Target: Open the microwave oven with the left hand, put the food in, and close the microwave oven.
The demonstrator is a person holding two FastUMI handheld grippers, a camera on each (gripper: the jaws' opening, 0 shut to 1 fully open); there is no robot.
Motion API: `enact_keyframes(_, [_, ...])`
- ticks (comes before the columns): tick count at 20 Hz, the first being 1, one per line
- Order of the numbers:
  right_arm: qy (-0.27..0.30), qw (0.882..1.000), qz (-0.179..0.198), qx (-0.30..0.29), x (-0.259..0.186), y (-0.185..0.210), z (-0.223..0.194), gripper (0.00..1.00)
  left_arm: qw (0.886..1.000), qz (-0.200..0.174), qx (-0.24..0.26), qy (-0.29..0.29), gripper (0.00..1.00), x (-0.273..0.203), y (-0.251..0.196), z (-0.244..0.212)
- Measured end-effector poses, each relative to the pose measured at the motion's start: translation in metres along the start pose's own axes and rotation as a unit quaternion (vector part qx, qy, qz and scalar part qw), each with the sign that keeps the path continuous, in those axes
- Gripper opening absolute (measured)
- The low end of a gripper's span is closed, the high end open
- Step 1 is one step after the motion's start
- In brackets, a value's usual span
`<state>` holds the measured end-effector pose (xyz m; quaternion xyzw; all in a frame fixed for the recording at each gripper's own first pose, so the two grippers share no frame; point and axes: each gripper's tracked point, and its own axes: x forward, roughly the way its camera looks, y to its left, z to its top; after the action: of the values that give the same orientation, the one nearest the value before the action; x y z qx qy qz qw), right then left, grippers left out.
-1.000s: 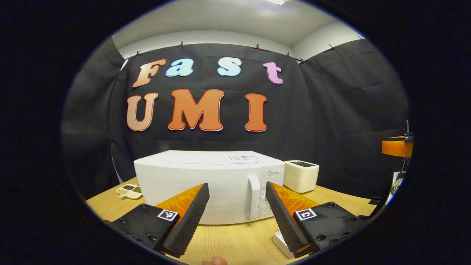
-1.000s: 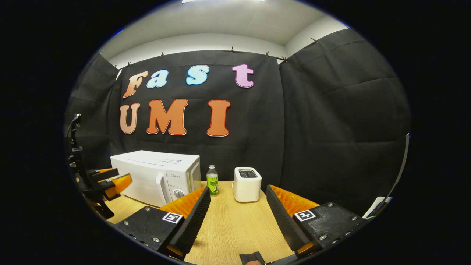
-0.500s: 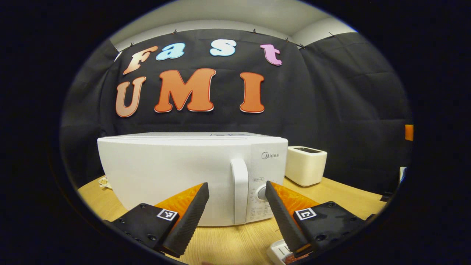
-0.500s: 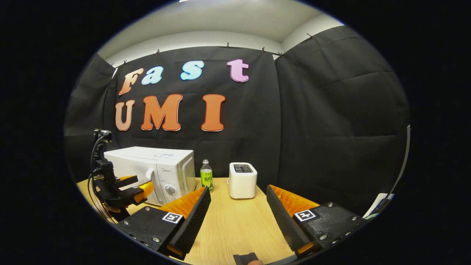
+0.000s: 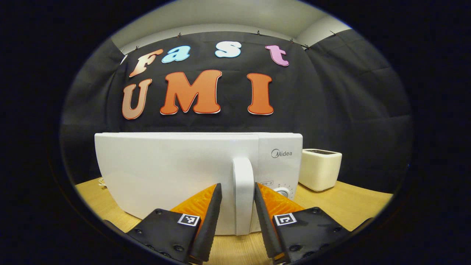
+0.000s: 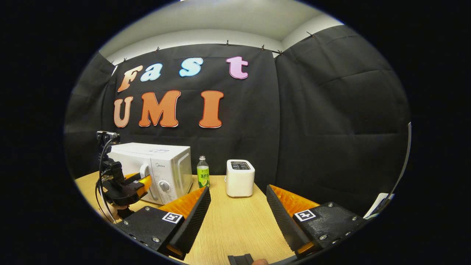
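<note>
Left gripper view has the left gripper (image 5: 237, 221) brought up to the white microwave oven (image 5: 176, 173), its jaws set either side of the upright door handle (image 5: 243, 191) and nearly on it, though contact cannot be told, a placing that suits pulling the closed door open. Right gripper view shows the right gripper (image 6: 237, 217) waiting with jaws wide and empty over bare table (image 6: 235, 228) near the front edge, well apart from the toaster (image 6: 240, 177) and green-labelled bottle (image 6: 202, 176) toward the back edge; no food is to be made out.

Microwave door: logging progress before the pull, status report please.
Left gripper straddling door handle, contact unclear. Right gripper open, holding nothing, above the table. Microwave door closed. Nothing blocking the handle.
</note>
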<state>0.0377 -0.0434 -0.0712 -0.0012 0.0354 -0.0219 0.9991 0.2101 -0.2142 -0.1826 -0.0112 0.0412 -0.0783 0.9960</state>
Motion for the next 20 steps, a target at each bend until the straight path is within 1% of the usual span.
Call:
enact_keyframes(1, [0.001,1.000,0.000,0.002,0.001,0.000,0.000,0.95,1.000,0.012,0.005,0.003,0.56,0.005,0.004,-0.001])
enact_keyframes(2, [0.002,1.000,-0.001,0.004,0.000,-0.001,-0.001,0.95,1.000,0.014,0.013,0.005,0.29,-0.003,0.002,0.009])
enact_keyframes(3, [0.002,1.000,-0.001,0.006,-0.002,-0.002,0.000,0.95,1.000,0.013,0.019,0.008,0.29,-0.002,-0.001,0.003])
enact_keyframes(4, [0.002,1.000,-0.002,0.008,-0.003,-0.002,0.000,0.95,1.000,0.013,0.020,0.005,0.23,-0.003,-0.001,0.003])
enact_keyframes(5, [0.001,1.000,-0.002,0.010,-0.004,-0.002,0.002,0.95,1.000,0.010,0.020,0.004,0.23,-0.001,0.000,0.002])
enact_keyframes(6, [0.000,1.000,0.000,0.011,-0.006,-0.001,0.003,0.95,1.000,0.008,0.018,-0.001,0.16,0.002,0.001,0.002])
enact_keyframes(8, [-0.005,1.000,0.005,0.013,-0.011,0.002,0.006,0.94,1.000,-0.004,0.008,0.008,0.10,0.002,0.000,0.001])
enact_keyframes(10, [-0.008,1.000,0.003,0.011,-0.014,0.002,0.007,0.94,1.000,-0.013,0.004,0.016,0.11,0.000,0.000,0.001])
enact_keyframes(11, [-0.008,1.000,0.003,0.009,-0.016,0.002,0.007,0.94,0.999,-0.013,-0.005,0.031,0.11,-0.015,-0.001,-0.003])
enact_keyframes(12, [-0.009,1.000,0.005,0.008,-0.018,0.004,0.007,0.95,1.000,-0.021,-0.006,0.012,0.11,-0.030,0.000,0.003])
enact_keyframes(13, [-0.009,1.000,0.006,0.007,-0.019,0.005,0.008,0.95,0.999,-0.032,0.000,0.009,0.11,-0.040,0.001,0.005])
enact_keyframes(14, [-0.009,1.000,0.009,0.006,-0.020,0.008,0.008,0.95,0.999,-0.045,-0.006,0.005,0.10,-0.051,0.000,0.006])
enact_keyframes(17, [-0.011,1.000,0.023,0.007,-0.025,0.022,0.011,0.94,0.995,-0.088,-0.031,0.024,0.10,-0.083,0.005,0.001])
enact_keyframes(18, [-0.013,0.999,0.029,0.007,-0.029,0.028,0.013,0.95,0.994,-0.101,-0.032,0.023,0.10,-0.095,0.007,0.004])
enact_keyframes(20, [-0.016,0.999,0.037,0.006,-0.033,0.037,0.016,0.94,0.992,-0.120,-0.017,0.025,0.10,-0.117,0.014,0.005])
